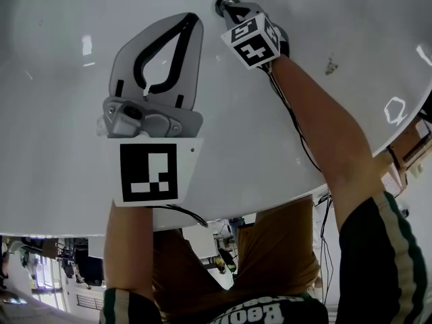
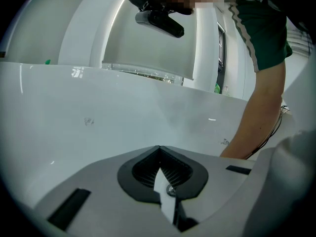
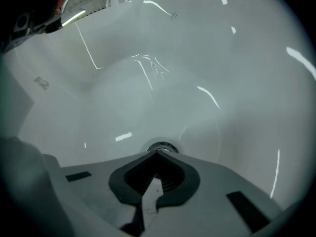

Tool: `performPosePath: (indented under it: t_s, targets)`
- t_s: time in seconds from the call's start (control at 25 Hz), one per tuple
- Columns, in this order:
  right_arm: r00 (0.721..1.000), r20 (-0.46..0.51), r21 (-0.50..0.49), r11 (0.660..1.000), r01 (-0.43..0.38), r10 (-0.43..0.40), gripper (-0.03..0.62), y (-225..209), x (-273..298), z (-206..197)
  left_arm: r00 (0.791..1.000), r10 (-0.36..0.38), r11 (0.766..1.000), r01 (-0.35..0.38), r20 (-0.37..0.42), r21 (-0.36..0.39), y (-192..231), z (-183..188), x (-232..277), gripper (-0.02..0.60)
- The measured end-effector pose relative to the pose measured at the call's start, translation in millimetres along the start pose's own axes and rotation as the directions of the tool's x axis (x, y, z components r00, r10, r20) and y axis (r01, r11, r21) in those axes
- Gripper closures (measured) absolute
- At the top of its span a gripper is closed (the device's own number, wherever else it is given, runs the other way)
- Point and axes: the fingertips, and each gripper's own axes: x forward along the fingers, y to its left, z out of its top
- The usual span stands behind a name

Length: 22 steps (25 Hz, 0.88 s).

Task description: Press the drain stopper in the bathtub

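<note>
Looking down into the white bathtub point(image 1: 61, 79), the thing that matters is the drain stopper point(image 1: 225, 5), a small round piece with a shiny metal-looking ring and a dark middle, set flush in the tub floor. It sits right at the tip of the right gripper point(image 1: 231, 9). In the right gripper view the stopper point(image 3: 161, 146) peeks out just past where the two fingers point(image 3: 191, 180) meet, dead ahead of them. I honestly can't say whether they're touching it or just shy of it. Those fingers are clenched tip to tip with nothing between them (so it's a blunt poke, not a grab). The stopper is round, so there's no long axis to line up with. My guess is the push just has to go straight along the fingers into the tub floor. The left gripper point(image 1: 192, 21) is well off to the side of the drain, hanging over bare enamel. Its fingers point(image 2: 127, 176) are pinched together and empty too, and nothing but tub wall lies ahead of them. So the right hand is clearly the nearer one and the one to do the pressing. Surface-wise the tub is glossy and smooth with curved walls and bright glare streaks. I'd figure the closed tips could skid off that small slick ring if the push goes in at a slant.
</note>
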Motion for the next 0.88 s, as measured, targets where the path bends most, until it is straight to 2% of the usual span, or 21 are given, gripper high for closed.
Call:
performPosePath:
  t_s: [0.16, 0.36, 0.6, 0.68, 0.88]
  targets:
    - [0.999, -0.036, -0.021, 1.000, 0.004, -0.005, 0.588, -3.2, 8.5, -2.7, 1.000, -0.011, 1.000, 0.011, -0.019, -0.010, -1.1, -10.3, -4.2, 0.575]
    - [0.992, -0.126, -0.017, 1.000, 0.019, -0.021, 0.588, -9.3, 22.2, -19.9, 0.999, -0.014, 1.000, 0.014, -0.036, -0.017, 0.2, -18.5, -6.6, 0.575]
    - [0.986, -0.113, -0.081, 0.990, 0.117, -0.125, 0.589, -5.2, 26.2, -22.8, 0.999, -0.021, 0.999, 0.019, -0.049, -0.048, 1.0, -27.4, -6.6, 0.575]
    - [0.983, -0.150, -0.076, 0.992, 0.096, -0.107, 0.588, -5.8, 28.7, -24.9, 0.999, -0.020, 0.998, 0.018, -0.038, -0.056, 0.3, -25.5, -4.1, 0.575]
    - [0.977, -0.204, -0.156, 0.987, 0.024, -0.056, 0.588, -7.5, 26.9, -25.4, 0.998, -0.021, 0.998, 0.018, -0.052, -0.062, -3.3, -26.3, -5.3, 0.575]
